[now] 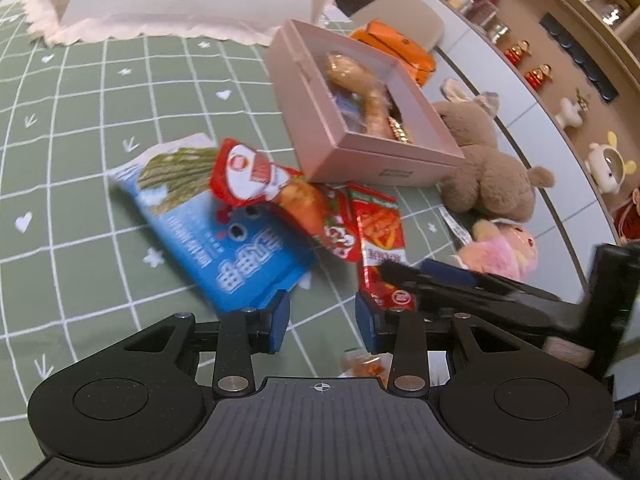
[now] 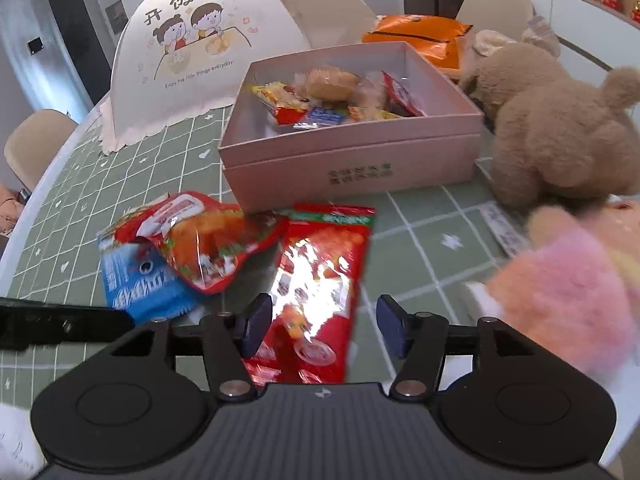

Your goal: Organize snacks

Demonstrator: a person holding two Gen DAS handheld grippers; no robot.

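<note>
The red snack packet (image 2: 316, 280) lies on the tabletop (image 2: 420, 248) between the right gripper's (image 2: 324, 326) spread fingers, untouched; left gripper's (image 1: 322, 322) fingers are spread too.

A brown plush bear (image 2: 560, 128) sits on the green checked counter (image 2: 420, 224); a pink plush toy (image 2: 560, 296) lies just beside it, an orange pouch (image 2: 420, 34) behind.

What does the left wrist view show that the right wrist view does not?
Only the left wrist view: the seaweed print on the blue packet and a shelf of figurines. Only the right: the cartoon on the white card, and the box's many small snacks. Both share the pink box, the red packets, the brown plush and the green checked cloth.
</note>
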